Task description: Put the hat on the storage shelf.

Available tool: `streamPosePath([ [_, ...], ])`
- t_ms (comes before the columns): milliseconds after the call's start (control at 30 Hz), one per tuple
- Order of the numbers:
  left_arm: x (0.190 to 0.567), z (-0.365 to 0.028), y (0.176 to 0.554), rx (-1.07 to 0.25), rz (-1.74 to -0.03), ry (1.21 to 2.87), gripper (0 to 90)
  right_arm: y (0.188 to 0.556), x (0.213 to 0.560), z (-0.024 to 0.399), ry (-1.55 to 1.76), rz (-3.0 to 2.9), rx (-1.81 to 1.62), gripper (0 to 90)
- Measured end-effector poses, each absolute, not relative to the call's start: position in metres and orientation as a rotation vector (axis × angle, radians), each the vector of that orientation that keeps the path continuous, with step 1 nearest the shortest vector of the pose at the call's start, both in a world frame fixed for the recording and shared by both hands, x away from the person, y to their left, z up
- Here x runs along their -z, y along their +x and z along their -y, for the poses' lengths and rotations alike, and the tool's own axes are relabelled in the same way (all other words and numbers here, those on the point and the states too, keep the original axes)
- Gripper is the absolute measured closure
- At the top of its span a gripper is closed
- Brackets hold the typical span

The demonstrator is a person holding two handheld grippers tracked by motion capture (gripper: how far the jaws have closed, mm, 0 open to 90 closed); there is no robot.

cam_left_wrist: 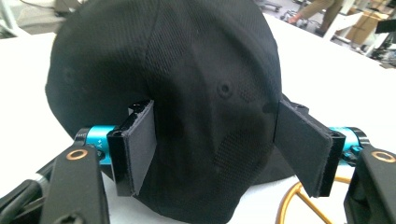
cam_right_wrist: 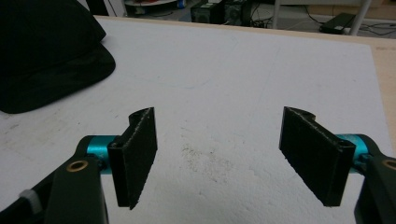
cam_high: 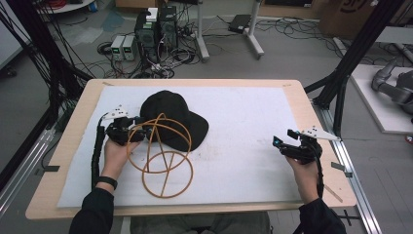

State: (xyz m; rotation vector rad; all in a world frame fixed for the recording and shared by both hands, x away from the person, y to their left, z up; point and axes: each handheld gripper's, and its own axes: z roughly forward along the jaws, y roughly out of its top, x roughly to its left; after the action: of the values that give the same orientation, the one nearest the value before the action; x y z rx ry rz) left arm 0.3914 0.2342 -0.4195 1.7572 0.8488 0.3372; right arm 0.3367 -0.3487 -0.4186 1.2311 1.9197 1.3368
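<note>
A black baseball cap lies on the white mat, left of centre, crown up and brim toward the right. In front of it stands an orange frame of wire hoops, leaning against the cap. My left gripper is at the cap's left side, behind the hoops. In the left gripper view the cap bulges between the parted jaws of the left gripper; the pads flank the fabric without a visible pinch, and an orange hoop shows low at the right. My right gripper rests open near the mat's right edge, and in its own view the right gripper has nothing between its jaws, with the cap far off at upper left.
The white mat covers most of a wooden table. Black frame posts stand at both sides. Computers and cables sit on the floor beyond the far edge.
</note>
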Motion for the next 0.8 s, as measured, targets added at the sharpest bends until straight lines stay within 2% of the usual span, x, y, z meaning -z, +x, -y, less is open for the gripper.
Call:
streamPosePath([
  [67, 0.42, -0.235, 0.392, -0.321, -0.859, 1.738, 32.0, 0.337, 0.419, 0.349, 1.238, -1.921, -1.339, 27.5],
  [267, 0.428, -0.23, 0.4, -0.255, -0.87, 1.742, 29.1, 0.337, 0.419, 0.348, 1.236, -1.924, -1.341, 27.5],
  [367, 0.429, -0.229, 0.402, -0.248, -0.864, 1.733, 33.0, 0.336, 0.418, 0.347, 1.234, -1.924, -1.341, 27.6],
  [400, 0.43, -0.23, 0.402, -0.247, -0.866, 1.741, 38.5, 0.336, 0.418, 0.347, 1.234, -1.924, -1.342, 27.6],
  [467, 0.43, -0.23, 0.402, -0.249, -0.862, 1.744, 43.6, 0.337, 0.419, 0.347, 1.236, -1.925, -1.342, 27.6],
  [533, 0.429, -0.23, 0.401, -0.242, -0.855, 1.727, 42.9, 0.337, 0.419, 0.347, 1.241, -1.925, -1.341, 27.6],
  [633, 0.423, -0.229, 0.397, -0.296, -0.873, 1.734, 29.9, 0.337, 0.419, 0.348, 1.239, -1.922, -1.345, 27.6],
  [800, 0.416, -0.227, 0.392, -0.329, -0.858, 1.732, 31.5, 0.337, 0.42, 0.348, 1.249, -1.928, -1.341, 27.6],
])
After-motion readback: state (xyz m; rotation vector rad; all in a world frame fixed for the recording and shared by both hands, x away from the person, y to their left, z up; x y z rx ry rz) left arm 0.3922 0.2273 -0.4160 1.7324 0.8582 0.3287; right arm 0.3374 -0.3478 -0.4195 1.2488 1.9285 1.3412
